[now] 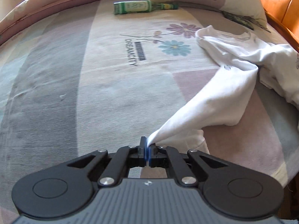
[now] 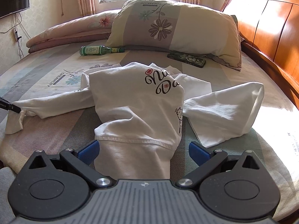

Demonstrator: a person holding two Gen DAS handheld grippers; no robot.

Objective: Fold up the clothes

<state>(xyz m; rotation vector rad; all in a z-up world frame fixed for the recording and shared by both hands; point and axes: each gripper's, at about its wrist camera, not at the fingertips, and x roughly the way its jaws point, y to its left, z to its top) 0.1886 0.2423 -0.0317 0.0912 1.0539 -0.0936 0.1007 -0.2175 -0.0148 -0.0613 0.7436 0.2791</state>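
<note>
1. The white T-shirt [image 2: 134, 108] lies crumpled on the bed [image 2: 56, 67], on a striped sheet printed with flowers and the word DREAMCITY.
2. Its middle is bunched into a raised hump. Black looping script with a small red heart runs over the top of that hump, partly lost in the folds, and a small line-drawn cartoon figure shows lower on the right flank.
3. A stitched hem [image 2: 134, 140] crosses the cloth nearest the right wrist camera.
4. One part of the shirt stretches out to the left and another spreads to the right, where it lies folded over itself in a loose wedge.
5. The left tool [image 1: 147, 150] is clamped on a corner of the shirt [image 1: 214, 97] — the blue pads meet with white cloth pinched between them, and the fabric runs up and right from there in a taut cone.
6. The right tool [image 2: 143, 152] stands wide apart; the hemmed cloth lies between its blue pads [image 2: 87, 150], and a gap shows beside the right one.
7. Beyond the shirt lie a green bottle [image 2: 101, 50] on its side, a dark flat patterned object [image 2: 186, 59] and a flowered pillow [image 2: 173, 28] — all apart from the shirt.
</note>
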